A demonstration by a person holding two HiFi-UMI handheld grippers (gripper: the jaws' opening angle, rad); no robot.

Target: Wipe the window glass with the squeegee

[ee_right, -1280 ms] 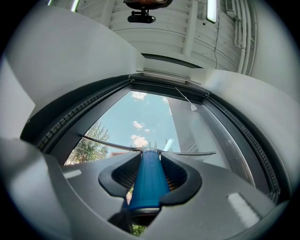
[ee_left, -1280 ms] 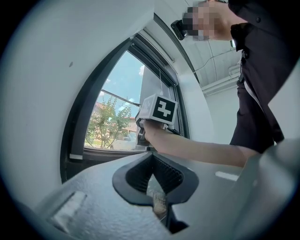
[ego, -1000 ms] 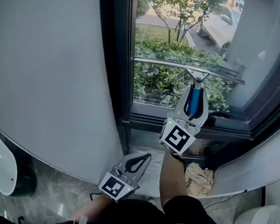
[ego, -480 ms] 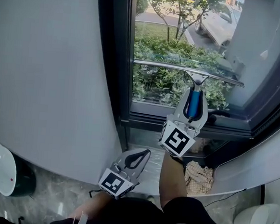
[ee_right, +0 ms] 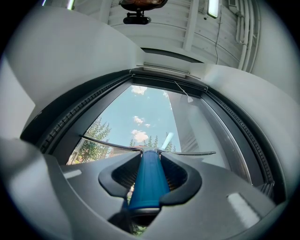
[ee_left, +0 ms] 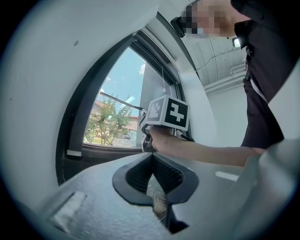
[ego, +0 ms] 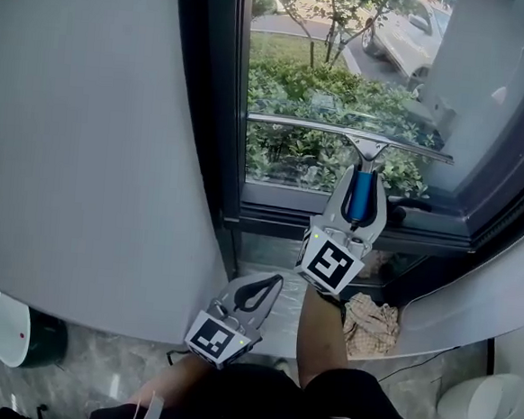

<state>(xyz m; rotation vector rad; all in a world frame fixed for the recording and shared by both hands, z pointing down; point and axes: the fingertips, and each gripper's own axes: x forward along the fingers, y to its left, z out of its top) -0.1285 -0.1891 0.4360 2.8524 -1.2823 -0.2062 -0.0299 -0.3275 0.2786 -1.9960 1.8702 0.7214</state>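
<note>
While the right gripper (ego: 359,177) stays clamped on the squeegee (ego: 361,196) by its blue handle, the blade (ego: 349,137) has crept down the window glass (ego: 295,71) over the last second. The gap to the bottom frame (ego: 333,221) is smaller than it was. The move is small and partly head-camera shift, but the trend is downward. I read this as the tail end of a down-stroke, with the lower strip of the pane still to cover.

Blade sits roughly level across the lower part of the pane, its right end a touch lower. The right gripper view shows it flat against the glass with the handle centred between the jaws.

Left gripper (ego: 260,290) hangs low by the white wall (ego: 90,100), jaws together on nothing. It has barely moved and plays no part.

Room:
- Blade's left end is just beside the left frame (ego: 211,110), so there's no slack to go sideways that way.
- Right end has some glass left before the right edge.
- Below, only a short run before the bottom frame. The gripper body would likely reach it before the blade does, so the handle may need tilting.
- A cloth (ego: 371,321) lies below the window, clear of the stroke.
</note>
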